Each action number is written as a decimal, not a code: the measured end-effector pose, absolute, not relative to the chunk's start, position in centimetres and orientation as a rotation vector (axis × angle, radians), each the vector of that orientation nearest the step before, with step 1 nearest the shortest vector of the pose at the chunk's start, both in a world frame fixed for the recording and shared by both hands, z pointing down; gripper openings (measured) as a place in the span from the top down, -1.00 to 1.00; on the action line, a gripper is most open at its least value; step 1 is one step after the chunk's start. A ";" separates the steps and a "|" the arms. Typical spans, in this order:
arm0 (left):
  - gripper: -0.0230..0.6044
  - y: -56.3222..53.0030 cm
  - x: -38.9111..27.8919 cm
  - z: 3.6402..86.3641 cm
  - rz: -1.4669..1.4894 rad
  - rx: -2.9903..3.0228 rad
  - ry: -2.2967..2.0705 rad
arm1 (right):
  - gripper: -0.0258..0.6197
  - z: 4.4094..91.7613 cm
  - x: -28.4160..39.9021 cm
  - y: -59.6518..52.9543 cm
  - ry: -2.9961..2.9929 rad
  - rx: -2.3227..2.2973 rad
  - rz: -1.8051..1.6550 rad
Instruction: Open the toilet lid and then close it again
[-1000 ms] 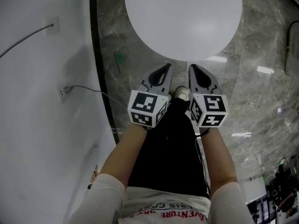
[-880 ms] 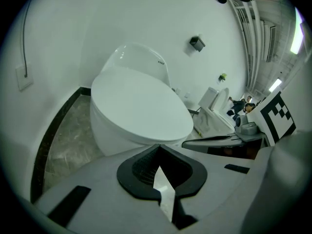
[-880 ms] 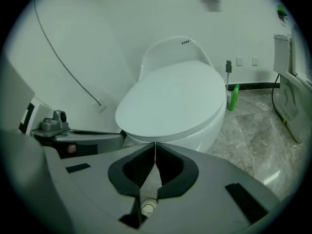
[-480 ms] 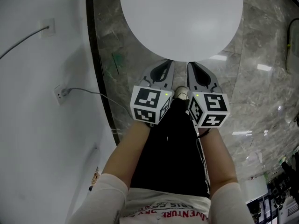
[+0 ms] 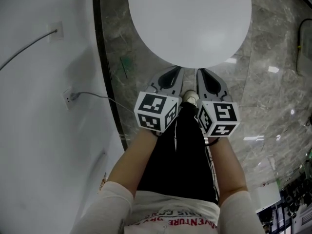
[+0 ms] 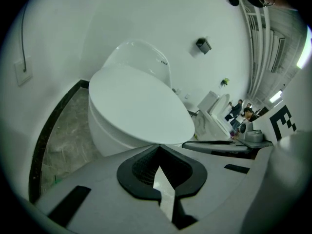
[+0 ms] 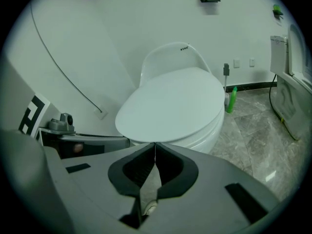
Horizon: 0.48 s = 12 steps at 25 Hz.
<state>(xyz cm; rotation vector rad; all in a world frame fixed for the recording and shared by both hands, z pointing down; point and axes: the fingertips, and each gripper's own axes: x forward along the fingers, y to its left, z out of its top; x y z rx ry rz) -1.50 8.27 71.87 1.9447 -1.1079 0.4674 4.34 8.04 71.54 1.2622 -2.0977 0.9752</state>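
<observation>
A white toilet with its lid (image 5: 190,18) down fills the top of the head view. The lid (image 6: 139,104) lies flat over the bowl in the left gripper view, and the right gripper view shows the same lid (image 7: 173,106) closed. My left gripper (image 5: 174,72) sits just short of the lid's front edge, shut and empty. Beside it my right gripper (image 5: 204,73) is also shut with nothing held. Both tips (image 6: 158,145) (image 7: 154,144) point at the front rim, close below it.
A white wall with a socket and cable (image 5: 70,97) runs along the left. The floor is grey marble (image 5: 273,82). A green bottle (image 7: 232,99) stands beside the toilet's right side. Another toilet (image 6: 214,112) and people stand far behind.
Both grippers have barely shifted, staying side by side at the lid's front edge. The lid remains down.
</observation>
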 end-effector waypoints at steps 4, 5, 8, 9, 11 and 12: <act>0.91 8.1 -1.3 69.2 0.482 1.958 -1.094 | 0.88 68.9 4.5 7.9 -2.099 1.252 0.976; 0.91 8.1 -1.2 68.3 0.480 1.960 -1.092 | 0.88 68.0 4.6 7.9 -2.102 1.246 0.974; 0.91 7.7 -1.2 65.6 0.468 1.980 -1.096 | 0.88 65.3 4.6 7.5 -2.128 1.236 0.946; 0.91 7.4 -1.3 64.6 0.464 1.993 -1.102 | 0.88 64.2 4.5 7.2 -2.140 1.235 0.931; 0.91 6.6 -1.5 62.3 0.446 2.019 -1.123 | 0.88 61.9 4.3 6.5 -2.165 1.241 0.902; 0.91 6.1 -1.5 61.0 0.434 2.029 -1.136 | 0.88 60.7 4.3 6.0 -2.180 1.246 0.887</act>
